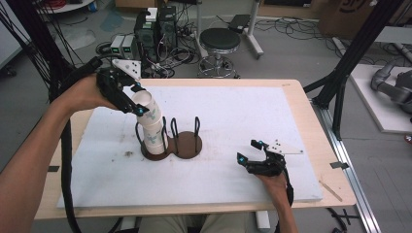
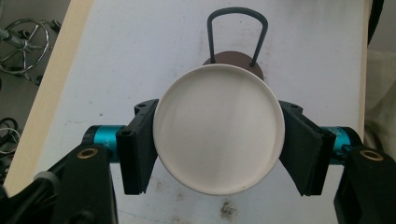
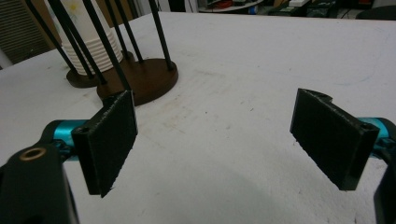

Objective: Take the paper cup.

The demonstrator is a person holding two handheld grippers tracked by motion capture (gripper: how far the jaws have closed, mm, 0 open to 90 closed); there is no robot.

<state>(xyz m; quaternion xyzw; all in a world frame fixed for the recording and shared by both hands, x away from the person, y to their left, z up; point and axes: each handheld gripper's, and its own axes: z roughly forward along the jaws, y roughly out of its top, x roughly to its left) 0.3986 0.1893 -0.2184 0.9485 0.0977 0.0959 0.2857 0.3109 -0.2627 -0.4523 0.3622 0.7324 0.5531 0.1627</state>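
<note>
While tilted above the stack [image 1: 156,136], a paper cup [image 2: 218,128] sits clamped in the left claw [image 2: 218,149].

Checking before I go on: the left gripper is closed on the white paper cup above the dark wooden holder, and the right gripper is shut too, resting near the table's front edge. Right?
Not quite. The right gripper is open, its jaws wide apart in the right gripper view. The left gripper does clamp the white paper cup.
</note>
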